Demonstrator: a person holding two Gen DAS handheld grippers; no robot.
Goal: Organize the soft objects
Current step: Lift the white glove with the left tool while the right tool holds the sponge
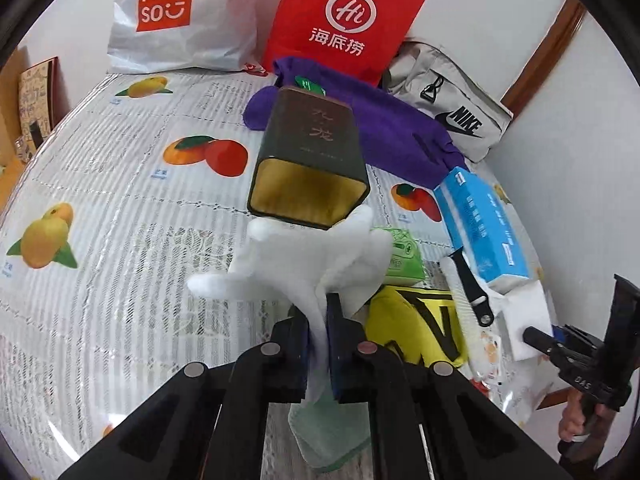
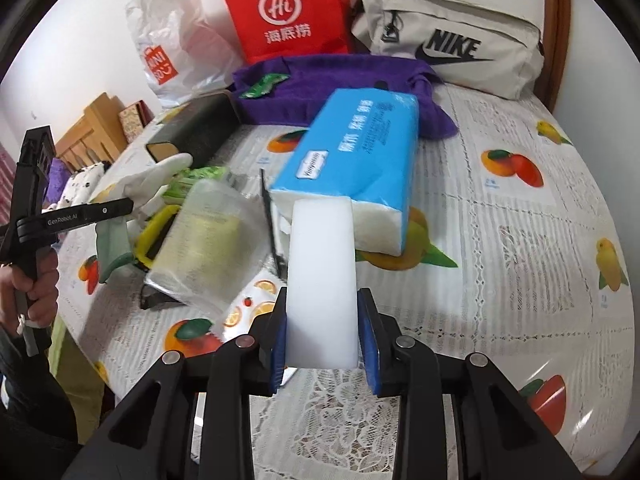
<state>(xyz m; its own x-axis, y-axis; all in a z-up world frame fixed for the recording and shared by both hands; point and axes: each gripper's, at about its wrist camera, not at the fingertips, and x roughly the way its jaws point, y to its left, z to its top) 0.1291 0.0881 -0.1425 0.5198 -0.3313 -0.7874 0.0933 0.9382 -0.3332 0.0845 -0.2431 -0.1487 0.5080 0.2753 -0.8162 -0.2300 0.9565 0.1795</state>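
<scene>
Between both claws: soft things pinched, mid-sort.
Left gripper (image 1: 317, 332) clamping white glove (image 1: 296, 264); right gripper (image 2: 323, 334) squeezing white foam block (image 2: 322, 280); next, likely carrying each to a pile.

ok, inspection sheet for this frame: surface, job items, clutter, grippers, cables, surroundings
Surface: fruit-print tablecloth, crowded at the far side.
Job's things: white glove in left gripper; white foam block in right gripper; purple towel lying loose.
Clutter: blue tissue pack, dark tin on its side, yellow item.
Grippers: both shut on loads.
Cables: nothing seen.
Surroundings: red bag, Nike bag, white wall.
</scene>
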